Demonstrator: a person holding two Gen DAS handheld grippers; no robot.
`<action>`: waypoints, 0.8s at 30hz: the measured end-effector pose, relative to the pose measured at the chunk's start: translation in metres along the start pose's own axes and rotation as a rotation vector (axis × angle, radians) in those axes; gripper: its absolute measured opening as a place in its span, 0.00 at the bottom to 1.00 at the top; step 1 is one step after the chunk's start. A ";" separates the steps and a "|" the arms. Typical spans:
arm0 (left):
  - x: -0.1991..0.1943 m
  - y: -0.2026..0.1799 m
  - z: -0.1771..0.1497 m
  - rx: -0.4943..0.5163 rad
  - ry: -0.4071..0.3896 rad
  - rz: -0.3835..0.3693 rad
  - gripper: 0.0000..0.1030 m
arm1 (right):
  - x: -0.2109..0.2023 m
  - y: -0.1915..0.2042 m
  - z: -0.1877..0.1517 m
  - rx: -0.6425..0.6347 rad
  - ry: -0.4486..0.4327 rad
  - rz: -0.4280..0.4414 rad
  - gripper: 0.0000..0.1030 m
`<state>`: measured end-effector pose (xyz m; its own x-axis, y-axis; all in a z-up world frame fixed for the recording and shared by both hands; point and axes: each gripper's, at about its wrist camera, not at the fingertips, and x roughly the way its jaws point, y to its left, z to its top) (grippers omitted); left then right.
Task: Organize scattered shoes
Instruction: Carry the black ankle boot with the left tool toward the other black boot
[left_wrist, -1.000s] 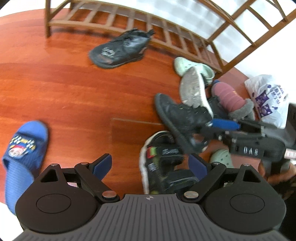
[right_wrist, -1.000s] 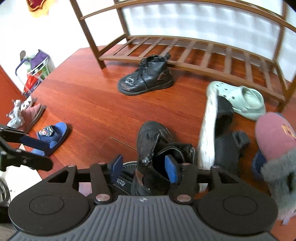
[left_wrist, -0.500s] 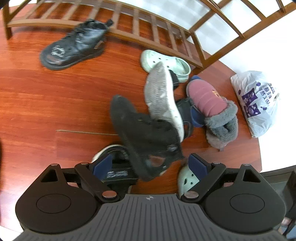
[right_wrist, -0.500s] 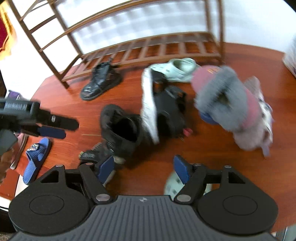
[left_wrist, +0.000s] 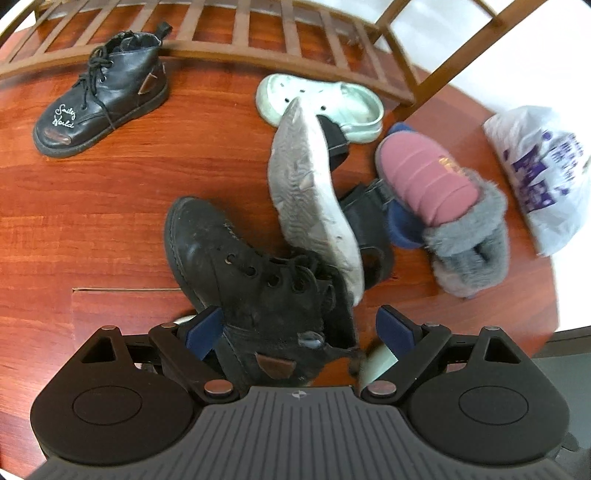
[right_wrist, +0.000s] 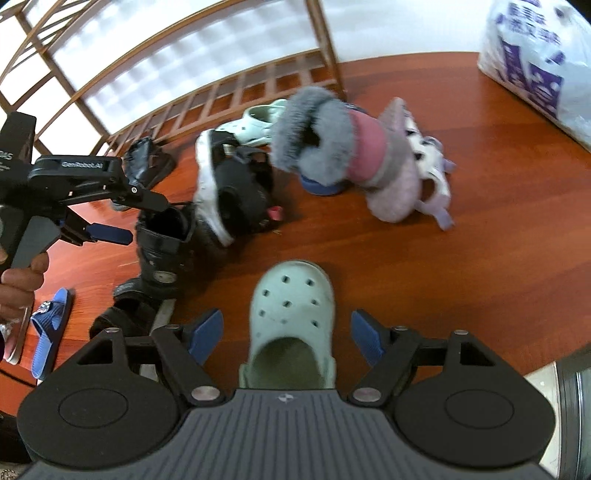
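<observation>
Between the spread jaws of the left gripper sits a black boot, untouched by either pad. The right gripper, jaws wide too, straddles a mint clog on the floor. Beyond lie more shoes beside the rack.

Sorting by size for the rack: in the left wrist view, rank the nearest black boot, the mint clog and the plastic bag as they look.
1. Nearest black boot, though nearness inflates it.
2. Plastic bag.
3. Mint clog, partly covered.
</observation>
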<state>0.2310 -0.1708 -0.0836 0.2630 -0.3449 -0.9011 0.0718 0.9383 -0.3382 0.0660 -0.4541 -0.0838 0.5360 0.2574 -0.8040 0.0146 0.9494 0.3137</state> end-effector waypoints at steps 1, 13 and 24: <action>0.004 -0.001 0.001 0.006 0.005 0.022 0.88 | -0.002 -0.004 -0.002 0.009 -0.004 -0.003 0.79; 0.012 0.016 0.004 -0.031 0.021 0.099 0.68 | -0.006 -0.027 -0.012 0.068 -0.019 -0.002 0.79; -0.010 0.024 0.006 -0.040 -0.062 0.092 0.15 | 0.003 -0.027 -0.003 0.061 -0.017 0.015 0.81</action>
<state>0.2359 -0.1443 -0.0811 0.3254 -0.2540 -0.9108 0.0069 0.9639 -0.2663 0.0651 -0.4786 -0.0962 0.5510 0.2680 -0.7903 0.0574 0.9326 0.3563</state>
